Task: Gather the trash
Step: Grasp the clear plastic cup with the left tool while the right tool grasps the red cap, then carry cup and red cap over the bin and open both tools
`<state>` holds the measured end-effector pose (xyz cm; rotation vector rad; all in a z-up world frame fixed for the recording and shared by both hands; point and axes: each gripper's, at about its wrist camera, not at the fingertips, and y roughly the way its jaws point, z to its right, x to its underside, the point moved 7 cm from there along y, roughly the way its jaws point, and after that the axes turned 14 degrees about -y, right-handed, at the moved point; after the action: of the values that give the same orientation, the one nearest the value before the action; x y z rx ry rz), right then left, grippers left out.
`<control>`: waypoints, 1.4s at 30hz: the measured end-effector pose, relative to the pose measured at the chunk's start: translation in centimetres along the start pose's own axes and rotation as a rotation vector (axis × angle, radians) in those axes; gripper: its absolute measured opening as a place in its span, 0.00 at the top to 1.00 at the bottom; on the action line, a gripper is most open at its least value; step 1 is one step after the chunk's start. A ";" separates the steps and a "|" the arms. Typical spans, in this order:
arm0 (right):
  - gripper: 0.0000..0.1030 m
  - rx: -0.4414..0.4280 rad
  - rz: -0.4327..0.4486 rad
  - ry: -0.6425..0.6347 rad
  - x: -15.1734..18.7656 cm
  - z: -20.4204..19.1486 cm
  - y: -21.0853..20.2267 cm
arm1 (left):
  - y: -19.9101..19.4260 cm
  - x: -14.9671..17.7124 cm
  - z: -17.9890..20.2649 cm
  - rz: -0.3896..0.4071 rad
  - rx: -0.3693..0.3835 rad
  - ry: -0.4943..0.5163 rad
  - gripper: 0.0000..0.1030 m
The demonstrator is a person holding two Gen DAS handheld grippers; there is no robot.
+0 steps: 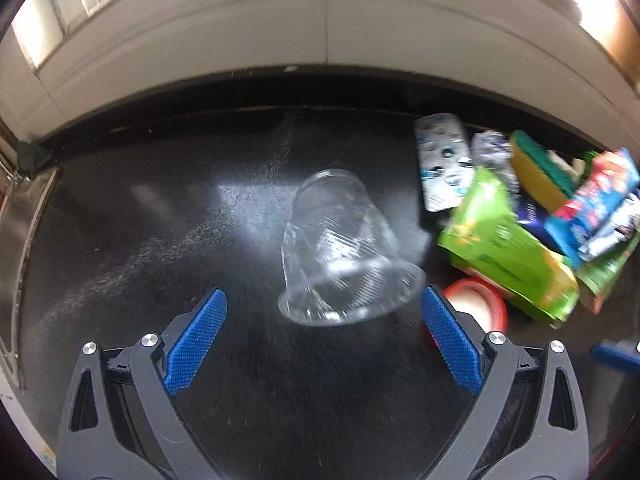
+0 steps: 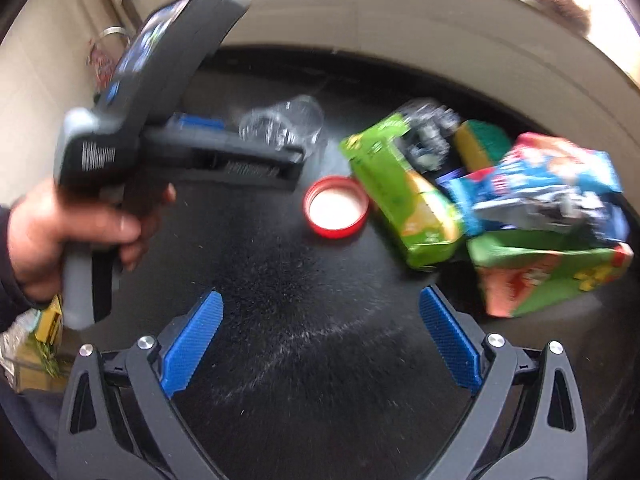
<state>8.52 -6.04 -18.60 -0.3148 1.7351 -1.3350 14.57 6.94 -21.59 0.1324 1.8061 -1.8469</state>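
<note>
We log the left gripper (image 1: pixel 322 300) with jaws spread wide and empty, the rim of a clear plastic cup (image 1: pixel 340 248) lying on its side on the black counter (image 1: pixel 160 220) just ahead between its blue pads (image 1: pixel 196 344). The right gripper (image 2: pixel 320 304) is likewise wide open, holding nothing. Right of the cup sit a red lid (image 2: pixel 337 207), a green carton (image 2: pixel 404 200), a sponge (image 2: pixel 482 142) and crumpled wrappers (image 2: pixel 540 184); a hand (image 2: pixel 72 232) grips the left tool.

The black countertop (image 1: pixel 160 240) is speckled and glossy. On it lie a clear plastic cup (image 1: pixel 340 248), a red lid (image 2: pixel 336 207) and crumpled wrappers (image 2: pixel 500 200).
</note>
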 end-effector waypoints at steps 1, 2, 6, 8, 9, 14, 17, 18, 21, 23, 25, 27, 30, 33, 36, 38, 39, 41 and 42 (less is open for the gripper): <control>0.08 0.008 -0.007 -0.008 0.0 -0.1 0.8 | 0.6 -0.2 -0.1 -0.002 0.002 -0.001 0.08; 0.10 0.016 -0.020 -0.020 -0.1 -0.3 2.0 | 1.0 -0.4 -0.1 -0.006 0.002 0.002 0.08; 0.16 0.042 -0.055 -0.037 -0.3 -0.4 5.1 | 2.3 -1.4 -0.1 -0.005 0.028 0.003 0.08; 0.16 0.078 -0.047 -0.050 -0.9 -0.3 6.1 | 2.8 -2.1 -0.2 -0.005 0.036 -0.001 0.08; 0.16 0.086 -0.042 -0.056 -1.2 -0.2 6.3 | 3.0 -2.5 -0.2 -0.008 0.048 -0.010 0.08; 0.22 0.109 -0.013 -0.050 -3.1 -0.1 7.2 | 3.6 -4.1 -0.1 -0.011 0.079 -0.038 0.11; 0.47 0.111 0.001 -0.045 -3.9 0.1 7.0 | 3.5 -4.5 -0.5 -0.010 0.091 -0.060 0.32; 0.52 0.108 -0.004 -0.047 -4.1 0.0 7.0 | 3.4 -4.6 -0.6 -0.016 0.097 -0.062 0.35; 0.52 0.090 -0.014 -0.044 -4.1 0.0 6.8 | 2.7 -4.6 -1.1 -0.008 0.087 -0.058 0.43; 0.52 0.086 -0.013 -0.041 -4.1 0.8 6.3 | 1.7 -4.4 -1.3 0.001 0.086 -0.050 0.44; 0.52 0.077 -0.008 -0.038 -3.9 1.0 5.2 | 0.5 -3.9 -1.4 -0.001 0.080 -0.039 0.44; 0.52 0.065 0.000 -0.029 -3.6 1.1 3.9 | -0.8 -3.4 -1.4 0.006 0.076 -0.031 0.44; 0.52 0.066 0.027 -0.022 -3.1 1.1 1.0 | -3.5 -2.0 -1.6 0.011 0.067 -0.019 0.44; 0.52 0.070 0.050 -0.012 -2.3 0.8 -2.0 | -6.0 -0.1 -1.6 0.010 0.065 -0.007 0.44; 0.52 0.080 0.064 -0.014 -0.6 1.2 -4.5 | -8.3 2.7 -0.7 0.006 0.060 0.012 0.44; 0.52 0.092 0.071 -0.016 0.2 1.2 -5.5 | -9.4 4.4 -0.5 -0.001 0.062 0.019 0.44; 0.52 0.091 0.072 -0.015 0.8 1.0 -6.0 | -9.6 5.6 -0.1 -0.005 0.064 0.022 0.44; 0.52 0.095 0.073 -0.020 1.4 1.0 -7.0 | -10.2 7.0 0.1 -0.010 0.067 0.030 0.44; 0.52 0.095 0.075 -0.021 1.7 0.8 -7.3 | -10.3 7.6 0.2 -0.010 0.070 0.034 0.44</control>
<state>5.97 -10.52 -13.09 -0.2073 1.6441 -1.3499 3.67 3.87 -15.65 0.1823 1.7688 -1.9263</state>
